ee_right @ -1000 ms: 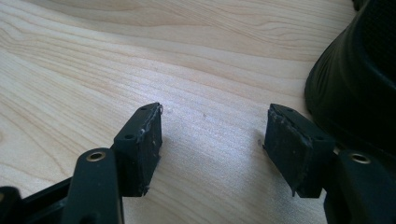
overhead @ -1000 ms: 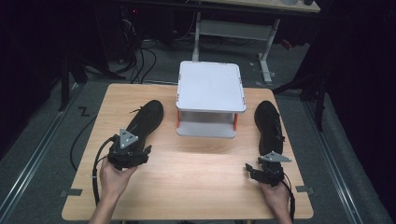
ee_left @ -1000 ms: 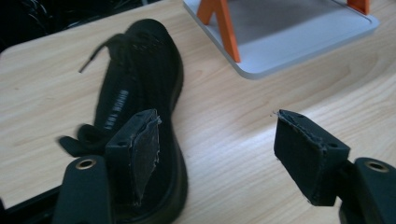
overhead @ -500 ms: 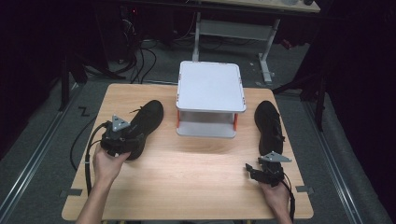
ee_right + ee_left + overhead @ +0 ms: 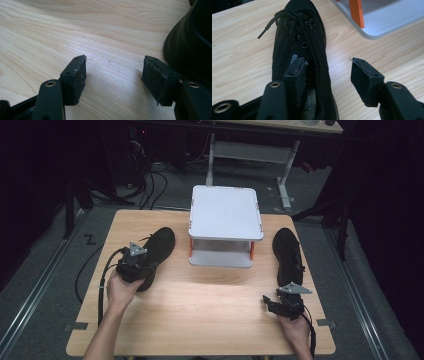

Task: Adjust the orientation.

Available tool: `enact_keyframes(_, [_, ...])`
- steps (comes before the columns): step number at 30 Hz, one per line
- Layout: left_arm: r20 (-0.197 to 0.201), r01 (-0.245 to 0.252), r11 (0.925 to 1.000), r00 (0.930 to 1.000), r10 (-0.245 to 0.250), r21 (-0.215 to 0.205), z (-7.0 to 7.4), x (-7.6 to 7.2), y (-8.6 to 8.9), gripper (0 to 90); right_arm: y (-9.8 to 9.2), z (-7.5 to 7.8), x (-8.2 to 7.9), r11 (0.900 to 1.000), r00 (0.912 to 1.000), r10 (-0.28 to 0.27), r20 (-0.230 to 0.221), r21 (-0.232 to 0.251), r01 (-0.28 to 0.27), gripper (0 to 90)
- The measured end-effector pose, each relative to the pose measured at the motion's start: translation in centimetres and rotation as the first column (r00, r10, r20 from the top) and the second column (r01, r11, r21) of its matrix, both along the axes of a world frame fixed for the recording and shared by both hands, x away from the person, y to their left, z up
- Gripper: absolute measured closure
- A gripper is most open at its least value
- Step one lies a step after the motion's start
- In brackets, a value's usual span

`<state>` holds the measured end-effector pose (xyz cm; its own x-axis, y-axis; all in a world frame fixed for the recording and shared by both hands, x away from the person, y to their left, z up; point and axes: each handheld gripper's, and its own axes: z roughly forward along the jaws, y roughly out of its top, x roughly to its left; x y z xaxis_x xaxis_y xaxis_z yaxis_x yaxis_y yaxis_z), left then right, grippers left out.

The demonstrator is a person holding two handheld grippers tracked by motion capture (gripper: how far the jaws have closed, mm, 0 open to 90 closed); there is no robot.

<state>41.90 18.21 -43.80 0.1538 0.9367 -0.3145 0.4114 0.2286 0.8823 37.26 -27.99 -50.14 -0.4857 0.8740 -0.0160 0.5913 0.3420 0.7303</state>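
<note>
Black mesh shoe [image 5: 299, 47] on the left side of the wooden table [image 5: 210, 320] lies with its toe pointing away towards the far edge, laces tied in a loose bow and metal eyelets catching the light; it has a printed tongue label, too blurred to read. Over its heel end sits the left gripper [image 5: 328, 70], jaws spread apart, one pad over the shoe's opening and the other above bare wood beside it. A second black shoe [image 5: 288, 254] lies on the right side, just beyond the right gripper [image 5: 113, 72], whose jaws are likewise released and empty over the tabletop. Between the two shoes stands a white two-tier rack [image 5: 225, 212] with orange posts
</note>
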Motion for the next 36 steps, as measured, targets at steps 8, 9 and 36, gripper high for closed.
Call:
enact_keyframes(8, [-0.030,-0.003,0.9997,0.9995,0.004,0.024,-1.0,1.5,0.0,50.6,0.0,0.0,0.0,1.000,1.0000,0.000,0.000,0.000,0.000,36.0])
enact_keyframes(9, [-0.038,-0.003,0.9996,0.9993,0.004,0.029,-1.3,1.7,-0.1,50.6,0.0,0.0,0.0,1.000,1.0000,0.000,0.000,0.000,0.000,36.0])
enact_keyframes(36, [-0.057,0.001,0.9935,0.9983,0.005,0.114,-4.1,3.0,-0.8,67.9,0.0,0.0,0.0,1.000,1.0000,-0.004,0.000,0.000,0.004,36.1])
